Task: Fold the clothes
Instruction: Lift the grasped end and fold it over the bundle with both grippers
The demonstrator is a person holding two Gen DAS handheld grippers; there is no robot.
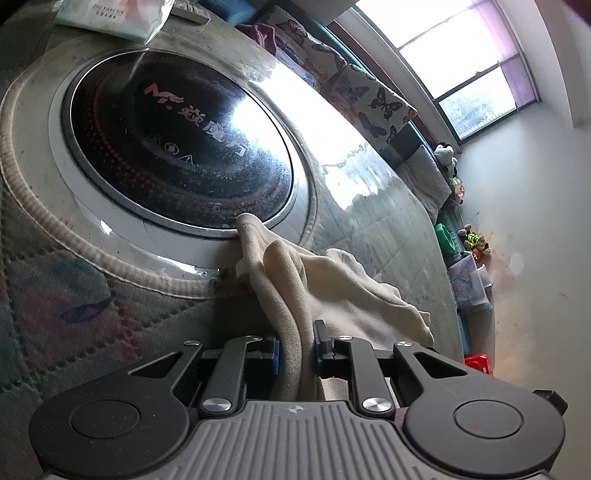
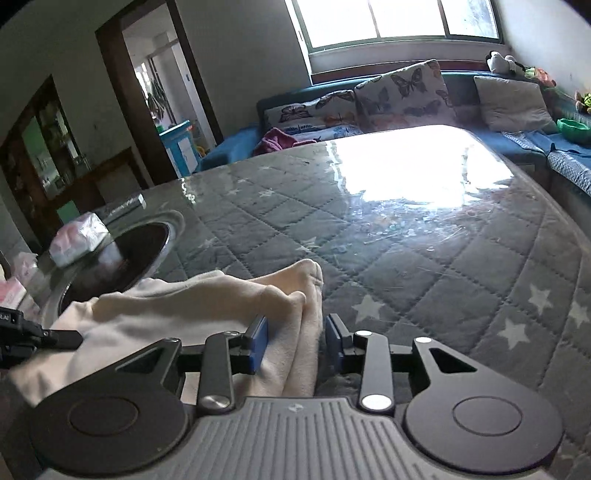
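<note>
Two wrist views show one cream garment [image 1: 332,291] lying bunched on a desk [image 2: 424,266] covered by a grey quilted star-print cloth under clear glossy sheeting. Much of the garment is hidden: its near end runs under both claw bodies, so its full shape and kind cannot be made out.

The left claw [image 1: 295,350] is narrow, its blue pads pressed on a thick fold of the cream fabric. In the left view the fabric rises from the jaws and spreads up to the rim of a round black cooktop [image 1: 177,147] sunk in the desk. The cooktop's printed lettering is partly washed out by window glare.

The right claw [image 2: 295,339] stands partly apart. A fold of the garment lies between its pads; the left pad touches the cloth, while a dark gap shows beside the right pad, so it does not clamp. In the right view the left claw's black tip is cut off at the left edge.

A wrapped tissue pack [image 1: 114,16] sits beyond the cooktop, cropped by the frame top in the left view. A remote control [image 2: 125,205] lies near it, blurred.

Behind the desk, a blue sofa [image 2: 236,144] holds butterfly cushions [image 2: 402,96], a crumpled maroon cloth [image 2: 275,142] and a green basket [image 2: 574,129] whose contents cannot be seen. The bright window [image 2: 399,18] blows out the far desk surface.
</note>
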